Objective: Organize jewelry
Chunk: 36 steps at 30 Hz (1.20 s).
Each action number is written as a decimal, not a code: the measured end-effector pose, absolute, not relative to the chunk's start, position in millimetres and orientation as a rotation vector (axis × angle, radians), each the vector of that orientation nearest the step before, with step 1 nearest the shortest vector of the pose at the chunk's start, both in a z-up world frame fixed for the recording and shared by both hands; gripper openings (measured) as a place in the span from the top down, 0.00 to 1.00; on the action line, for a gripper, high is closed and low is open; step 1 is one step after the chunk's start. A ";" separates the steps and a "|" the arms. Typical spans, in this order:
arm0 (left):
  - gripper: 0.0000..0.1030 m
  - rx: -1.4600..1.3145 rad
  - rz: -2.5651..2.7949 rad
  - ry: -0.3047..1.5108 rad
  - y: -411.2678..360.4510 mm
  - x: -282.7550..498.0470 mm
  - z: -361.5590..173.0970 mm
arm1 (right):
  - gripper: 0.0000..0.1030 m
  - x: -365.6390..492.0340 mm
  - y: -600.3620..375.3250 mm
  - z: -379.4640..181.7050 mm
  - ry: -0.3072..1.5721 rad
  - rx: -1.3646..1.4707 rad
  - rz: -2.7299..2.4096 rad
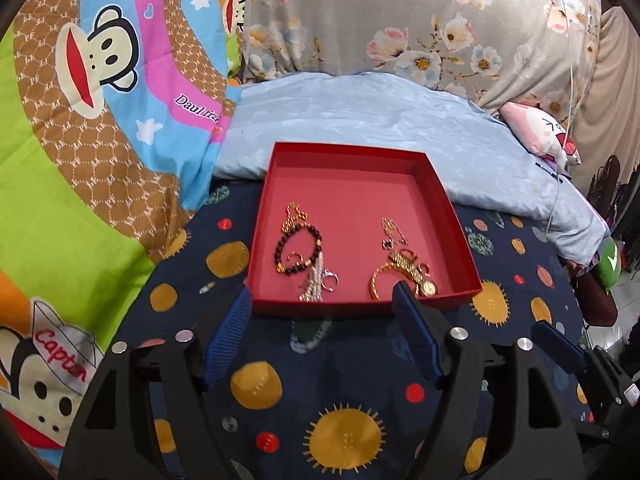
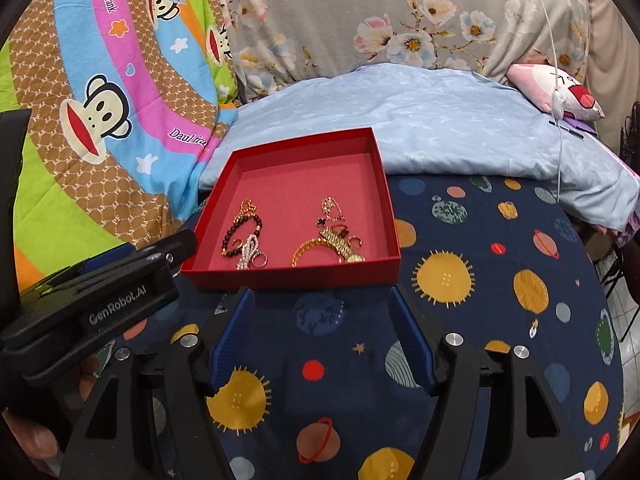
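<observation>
Both tongs, left [image 1: 322, 300] and right [image 2: 320, 300], agape; one red box [image 1: 456, 216].

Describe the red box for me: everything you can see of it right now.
The red box is a shallow, square, lidless tray, seemingly cardboard, with bright red walls and a duller pinkish-red floor. It sits flat on the dark blue planet-print cloth, its far edge near the pale blue bedding. Jewelry lies in the near half in two loose clusters; the far half is bare. Neither gripper touches it.
</observation>
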<state>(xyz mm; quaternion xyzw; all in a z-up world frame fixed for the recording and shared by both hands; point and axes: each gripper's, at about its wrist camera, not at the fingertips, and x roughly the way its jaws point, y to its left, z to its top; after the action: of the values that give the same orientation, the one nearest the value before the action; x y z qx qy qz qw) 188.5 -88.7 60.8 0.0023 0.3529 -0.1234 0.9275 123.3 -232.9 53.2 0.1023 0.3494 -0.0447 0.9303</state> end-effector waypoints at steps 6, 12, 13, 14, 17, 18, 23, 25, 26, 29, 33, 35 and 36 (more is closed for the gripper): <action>0.25 0.055 -0.217 0.724 -92.0 166.2 44.9 | 0.30 109.1 -229.0 40.7 0.716 0.121 -0.168; 0.19 0.064 -0.161 0.713 -84.0 153.7 30.8 | 0.22 97.0 -226.8 29.2 0.690 0.077 -0.213; 0.18 0.070 -0.149 0.703 -82.9 151.2 29.4 | 0.22 96.0 -227.4 28.1 0.689 0.078 -0.214; 0.18 0.079 -0.135 0.689 -81.9 148.8 28.2 | 0.21 95.5 -227.9 25.7 0.688 0.080 -0.219; 0.16 0.101 -0.111 0.668 -80.2 145.2 24.3 | 0.21 95.1 -229.1 18.3 0.688 0.086 -0.231; 0.15 0.104 -0.109 0.666 -80.1 145.0 22.8 | 0.21 95.4 -229.6 15.6 0.689 0.089 -0.230; 0.13 0.118 -0.076 0.683 -76.0 148.6 8.2 | 0.20 97.6 -231.2 2.3 0.692 0.094 -0.245; 0.13 0.107 -0.071 0.698 -73.3 151.4 1.4 | 0.20 98.0 -232.3 -3.6 0.698 0.104 -0.245; 0.13 0.098 -0.066 0.704 -71.6 152.3 -2.5 | 0.19 98.3 -232.3 -6.6 0.702 0.107 -0.247; 0.13 0.096 -0.060 0.711 -71.4 152.7 -11.5 | 0.18 101.6 -231.1 -12.7 0.726 0.105 -0.251; 0.13 0.112 -0.058 0.722 -75.2 153.0 -21.1 | 0.17 104.0 -231.5 -14.2 0.735 0.113 -0.257; 0.13 0.118 -0.055 0.725 -76.9 152.9 -24.7 | 0.17 106.6 -230.6 -16.0 0.751 0.108 -0.264; 0.13 0.119 -0.059 0.732 -77.4 153.4 -25.9 | 0.17 107.2 -230.0 -16.1 0.753 0.106 -0.262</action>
<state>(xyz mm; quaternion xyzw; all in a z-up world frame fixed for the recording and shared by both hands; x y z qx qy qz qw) 153.4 -77.4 -25.9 0.0579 0.3575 -0.0287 0.9317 107.2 -230.0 -16.1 0.0516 0.3666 -0.1276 0.9201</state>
